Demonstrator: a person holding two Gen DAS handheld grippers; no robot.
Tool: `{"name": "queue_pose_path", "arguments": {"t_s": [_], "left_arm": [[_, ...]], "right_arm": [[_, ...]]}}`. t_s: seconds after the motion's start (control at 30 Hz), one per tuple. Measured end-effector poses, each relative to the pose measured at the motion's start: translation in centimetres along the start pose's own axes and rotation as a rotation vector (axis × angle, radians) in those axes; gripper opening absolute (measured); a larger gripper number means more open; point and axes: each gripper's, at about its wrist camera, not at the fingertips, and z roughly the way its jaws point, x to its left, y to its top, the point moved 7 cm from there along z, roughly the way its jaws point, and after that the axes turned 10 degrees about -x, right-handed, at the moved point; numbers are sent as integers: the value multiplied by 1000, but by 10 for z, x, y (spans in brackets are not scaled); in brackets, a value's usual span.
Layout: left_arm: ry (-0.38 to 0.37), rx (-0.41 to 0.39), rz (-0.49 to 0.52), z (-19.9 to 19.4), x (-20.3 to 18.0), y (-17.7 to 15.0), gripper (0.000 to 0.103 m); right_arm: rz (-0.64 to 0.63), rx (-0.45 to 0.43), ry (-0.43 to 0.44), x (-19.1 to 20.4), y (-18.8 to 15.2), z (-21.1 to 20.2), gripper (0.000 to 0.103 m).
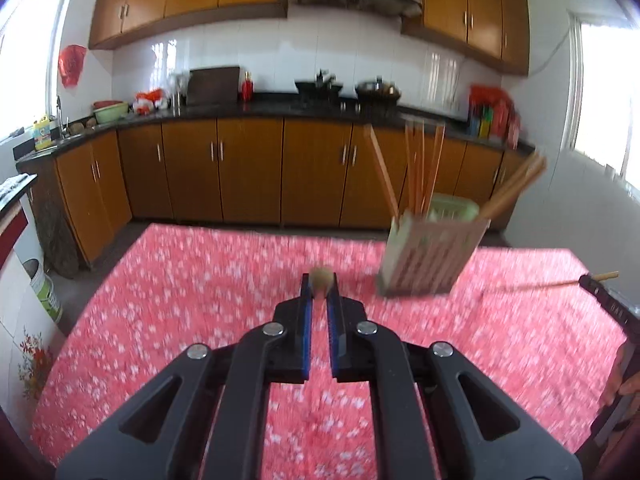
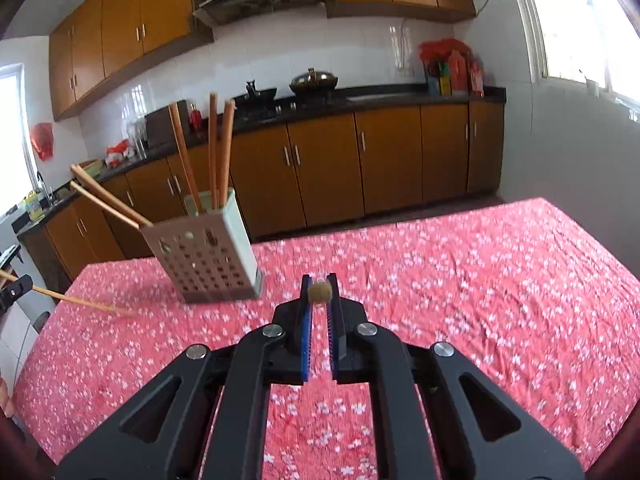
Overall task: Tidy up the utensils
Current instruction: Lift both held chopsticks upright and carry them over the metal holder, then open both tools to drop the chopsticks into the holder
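Observation:
A perforated pale utensil holder [image 1: 432, 256] stands on the red floral tablecloth, with several wooden chopsticks [image 1: 420, 168] leaning in it. It also shows in the right wrist view [image 2: 204, 256] with its chopsticks [image 2: 216, 152]. My left gripper [image 1: 321, 284] is shut on a chopstick [image 1: 322, 278], seen end-on, left of the holder. My right gripper [image 2: 319, 292] is shut on another chopstick [image 2: 319, 292], seen end-on, right of the holder. The left gripper's chopstick [image 2: 80, 302] shows at the left edge of the right wrist view, the right one's [image 1: 560, 283] at the right edge of the left.
The table [image 2: 480, 280] with its red cloth fills the foreground. Behind it runs a kitchen counter [image 1: 280, 108] with wooden cabinets, a stove with pans [image 2: 312, 80] and a sink at the left. A window wall lies to the right.

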Motion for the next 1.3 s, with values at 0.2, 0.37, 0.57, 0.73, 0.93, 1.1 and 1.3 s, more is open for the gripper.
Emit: {"name": "queue_pose_path", "arguments": {"t_s": [0.2, 0.37, 0.57, 0.73, 0.93, 1.1, 1.3], "left_arm": [[-7, -53, 3, 3, -8, 33, 8], [-33, -89, 12, 1, -23, 53, 8], [-100, -134, -10, -4, -45, 79, 8], [-140, -184, -29, -9, -64, 101, 8], [-172, -225, -57, -10, -79, 122, 8], [-184, -261, -62, -5, -87, 142, 8], [-187, -299, -88, 9, -96, 167, 8]], "right_arm": [[-26, -67, 22, 14, 30, -4, 7], [-45, -128, 74, 37, 61, -11, 7], [-45, -197, 159, 64, 91, -22, 7], [-51, -259, 209, 84, 110, -30, 7], [-41, -307, 244, 95, 124, -30, 7], [-45, -363, 246, 95, 137, -34, 7], [-13, -417, 236, 94, 156, -26, 7]]}}
